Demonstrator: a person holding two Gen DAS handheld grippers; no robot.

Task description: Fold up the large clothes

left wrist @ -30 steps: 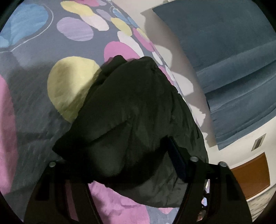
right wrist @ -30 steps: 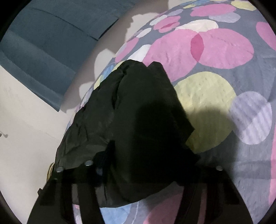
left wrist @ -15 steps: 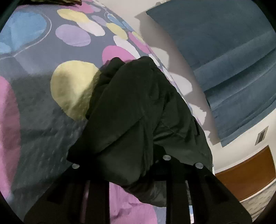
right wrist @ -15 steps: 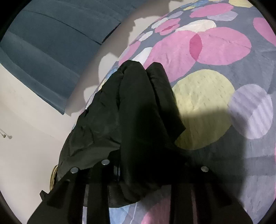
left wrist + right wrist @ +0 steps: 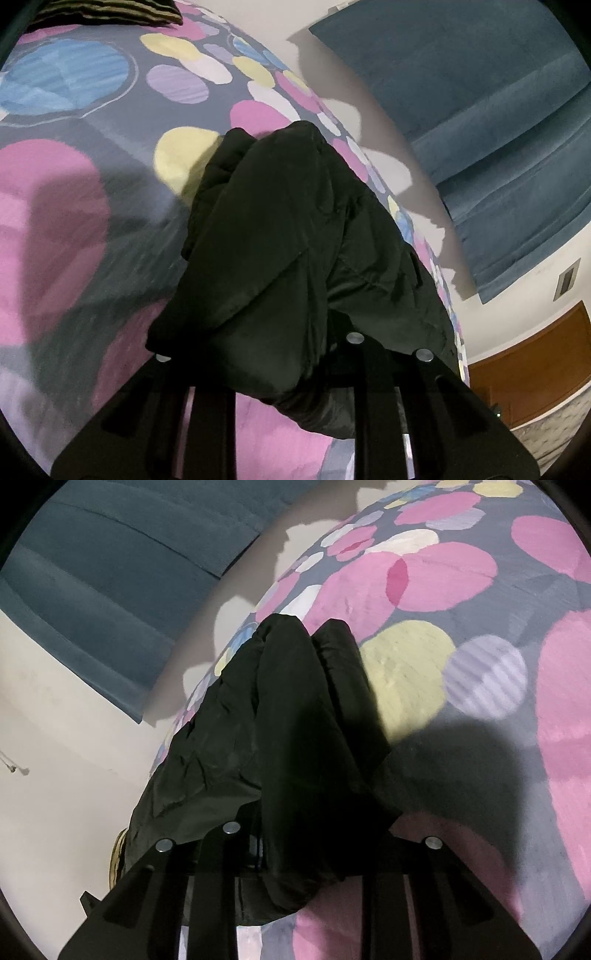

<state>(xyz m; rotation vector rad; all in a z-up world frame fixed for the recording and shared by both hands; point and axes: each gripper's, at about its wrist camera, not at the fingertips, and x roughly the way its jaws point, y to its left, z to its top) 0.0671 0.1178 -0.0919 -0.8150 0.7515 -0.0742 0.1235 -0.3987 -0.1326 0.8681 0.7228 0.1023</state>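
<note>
Left wrist view: the left tool (image 5: 291, 354) is seen clenched on a bunched edge of the black jacket (image 5: 295, 236), fabric draped over and between the fingers. The rest of the jacket is stretched away from the tool and lies on the spotted bedspread (image 5: 74, 229), near the bed's edge by the blue curtain (image 5: 498, 129). Risk is judged here: only a thick wad is pinched, so slippery padded cloth could be pulled out of the grip if it is lifted fast. The grip point itself is hidden by fabric, so how much is caught cannot be told.

Right wrist view: the right tool (image 5: 295, 838) is also seen grasping the jacket (image 5: 288, 716), its jaws closing a little further on the cloth; a fold hangs over the fingers and down between them. The garment is spread ahead of the tool on the bedspread (image 5: 480, 738), one side close to the mattress edge. Risk is judged: if the two tools are moved unevenly, the fold could be skewed, or the far part could be dragged off the bed side. Layers may also be gathered crooked.
</note>
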